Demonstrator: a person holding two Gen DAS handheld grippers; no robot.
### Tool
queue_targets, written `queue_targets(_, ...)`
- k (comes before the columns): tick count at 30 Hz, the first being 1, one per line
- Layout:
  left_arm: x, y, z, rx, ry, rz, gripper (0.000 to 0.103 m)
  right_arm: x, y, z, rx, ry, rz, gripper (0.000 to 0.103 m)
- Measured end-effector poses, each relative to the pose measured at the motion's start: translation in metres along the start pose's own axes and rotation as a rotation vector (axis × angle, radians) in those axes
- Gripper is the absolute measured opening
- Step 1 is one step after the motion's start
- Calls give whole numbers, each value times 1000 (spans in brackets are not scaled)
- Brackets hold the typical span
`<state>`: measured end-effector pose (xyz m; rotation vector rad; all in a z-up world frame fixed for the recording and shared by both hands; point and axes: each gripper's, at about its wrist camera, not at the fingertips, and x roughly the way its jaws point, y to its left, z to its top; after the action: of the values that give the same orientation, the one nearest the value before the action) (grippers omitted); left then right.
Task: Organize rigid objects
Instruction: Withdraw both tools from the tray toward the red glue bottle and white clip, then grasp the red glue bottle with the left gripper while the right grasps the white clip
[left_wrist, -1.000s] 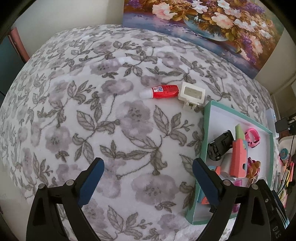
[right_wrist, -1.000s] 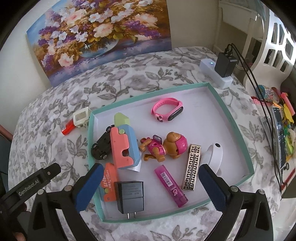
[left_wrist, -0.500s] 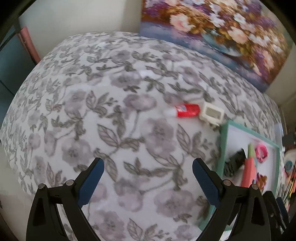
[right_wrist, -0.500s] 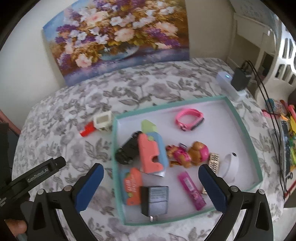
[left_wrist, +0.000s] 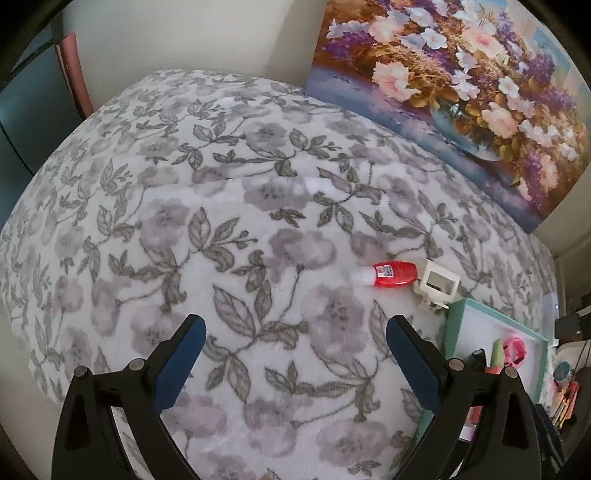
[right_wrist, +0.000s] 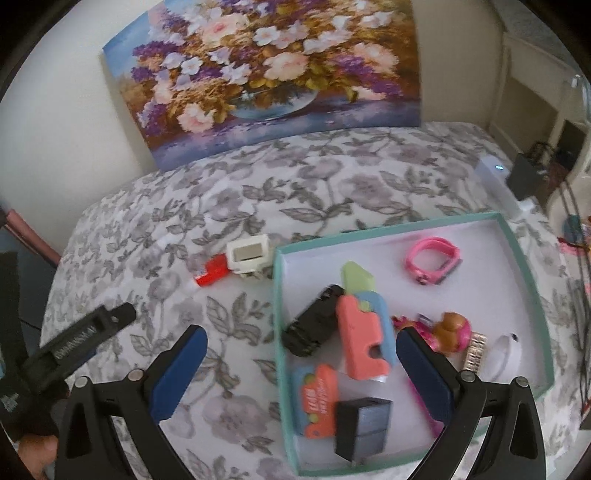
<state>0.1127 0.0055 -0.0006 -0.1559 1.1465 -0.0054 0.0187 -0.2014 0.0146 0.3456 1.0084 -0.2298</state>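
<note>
the left gripper (left_wrist: 293, 354) hangs spread wide and empty over the flowered blanket (left_wrist: 207, 229). the right gripper (right_wrist: 301, 365) is spread wide too, holding nothing, above the near corner of the teal tray (right_wrist: 277, 314). in the tray, from near to far, lie a black charger (right_wrist: 364, 430), an orange-pink block (right_wrist: 364, 341), a black toy car (right_wrist: 314, 319) and a pink watch band (right_wrist: 432, 260). just outside the tray's far left corner sit a white clip (left_wrist: 437, 286) and, touching it, a red bottle (left_wrist: 391, 274). a flower painting (right_wrist: 273, 70) leans against the wall behind.
</note>
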Motion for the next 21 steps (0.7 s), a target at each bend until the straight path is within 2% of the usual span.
queue_targets(11, 2, -12, 34, -67, -42, 11, 98, 14, 20, 36, -52, -31, 20, 103)
queue_targets(18, 34, -8, 51, -134, 2, -9, 98, 42, 23, 57, -53, -8, 38, 103)
queue_targets(21, 49, -10, 55, -132, 18, -20, 98, 53, 25, 65, -54, -5, 27, 103)
